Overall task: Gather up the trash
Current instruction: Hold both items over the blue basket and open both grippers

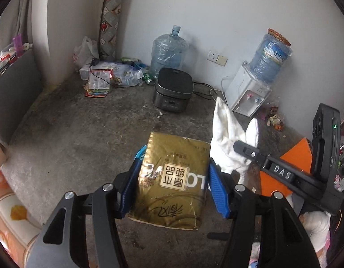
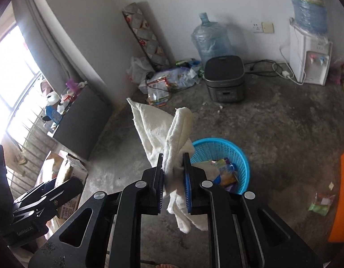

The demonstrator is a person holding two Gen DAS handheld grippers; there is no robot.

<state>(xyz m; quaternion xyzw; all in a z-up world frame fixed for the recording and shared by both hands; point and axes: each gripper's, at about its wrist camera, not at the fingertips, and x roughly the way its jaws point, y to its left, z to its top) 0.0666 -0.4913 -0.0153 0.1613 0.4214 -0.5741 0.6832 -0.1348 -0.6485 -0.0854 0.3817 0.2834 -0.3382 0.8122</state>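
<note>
My left gripper [image 1: 173, 178] is shut on a gold tissue pack [image 1: 174, 178] and holds it above the floor, over a blue basket whose rim [image 1: 140, 153] just shows behind the pack. My right gripper [image 2: 173, 169] is shut on a white cloth [image 2: 165, 131] that sticks up and hangs down between the pads. The cloth also shows in the left wrist view [image 1: 227, 134], to the right of the pack. The blue basket [image 2: 218, 146] sits on the floor just right of and beyond my right gripper, with several wrappers inside.
A dark rice cooker [image 1: 173, 89] stands on the concrete floor by the far wall, with two water jugs [image 1: 167, 49], a white dispenser [image 1: 247, 93] and a litter pile [image 1: 104, 76] in the corner. Loose wrappers [image 2: 321, 203] lie at the right near an orange object [image 2: 341, 196].
</note>
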